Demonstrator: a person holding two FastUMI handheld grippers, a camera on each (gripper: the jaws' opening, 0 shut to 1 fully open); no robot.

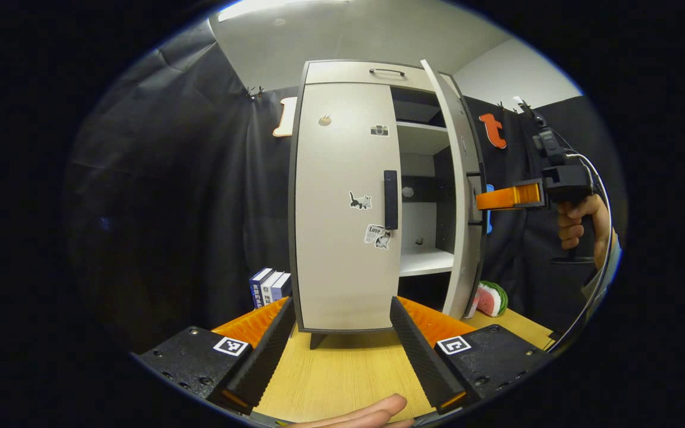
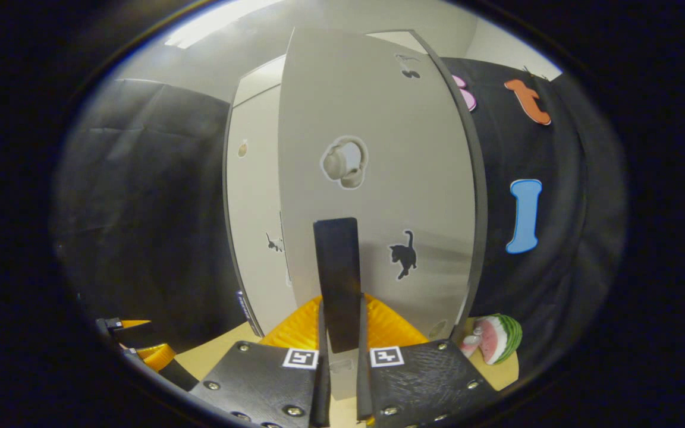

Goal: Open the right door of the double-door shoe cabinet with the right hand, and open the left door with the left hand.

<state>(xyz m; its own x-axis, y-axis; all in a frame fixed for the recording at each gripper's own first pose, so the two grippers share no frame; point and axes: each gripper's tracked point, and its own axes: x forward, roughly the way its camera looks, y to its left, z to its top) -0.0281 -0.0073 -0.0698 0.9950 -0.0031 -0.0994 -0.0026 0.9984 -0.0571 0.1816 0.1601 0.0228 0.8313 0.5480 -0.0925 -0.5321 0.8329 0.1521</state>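
The pale shoe cabinet stands on a wooden table. Its left door is closed, with a black vertical handle on its right edge. The right door is swung partly open, showing white shelves inside. In the right gripper view my right gripper is shut on that door's black handle, close against the right door. In the left gripper view the right gripper reaches the open door's edge, held by a hand. My left gripper is open, low in front of the closed left door, apart from it.
Several books stand left of the cabinet. A watermelon-slice toy lies to the right behind the open door, watermelon toy. A fingertip shows at the bottom edge. The left gripper appears low on the left.
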